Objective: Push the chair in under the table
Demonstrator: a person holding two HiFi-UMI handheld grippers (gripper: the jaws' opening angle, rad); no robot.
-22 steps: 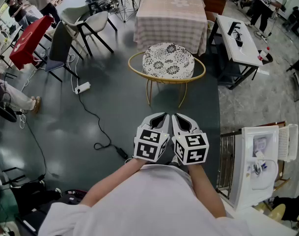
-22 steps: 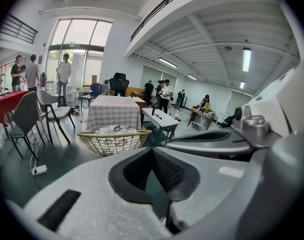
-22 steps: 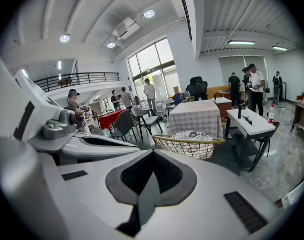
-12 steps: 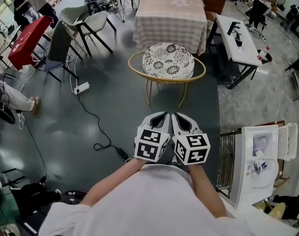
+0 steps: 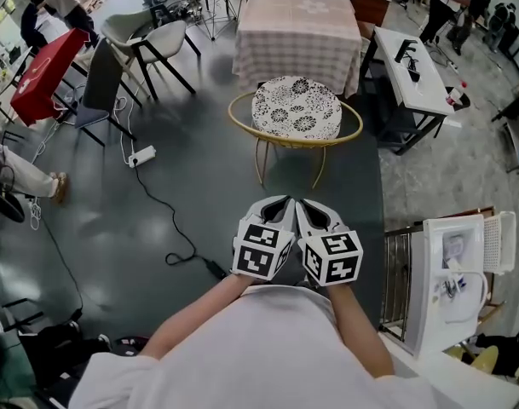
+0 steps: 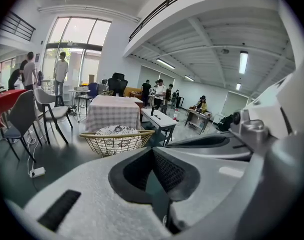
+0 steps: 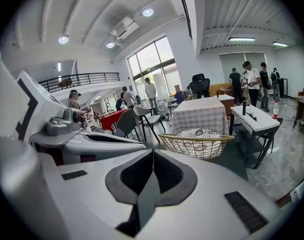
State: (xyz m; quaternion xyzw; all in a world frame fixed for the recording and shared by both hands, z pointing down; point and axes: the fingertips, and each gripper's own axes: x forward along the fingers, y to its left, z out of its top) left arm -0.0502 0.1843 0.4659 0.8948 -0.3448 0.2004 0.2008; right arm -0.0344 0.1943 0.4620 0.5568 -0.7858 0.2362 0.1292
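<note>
A round chair with a gold wire basket frame and a black-and-white patterned cushion stands on the dark floor. It is just in front of a table covered with a checked cloth. My left gripper and right gripper are held side by side close to my body, well short of the chair. Both are shut with nothing between the jaws. The left gripper view shows the shut left gripper with the chair and table ahead. In the right gripper view the right gripper points at the chair.
A white desk stands to the right of the table. Grey chairs and a red table are at the left. A power strip with its cable lies on the floor. A white rack is at my right. People stand in the background.
Both grippers stay shut and in the same place. The chair has not moved; my view shifted slightly, and people in the background have walked.
</note>
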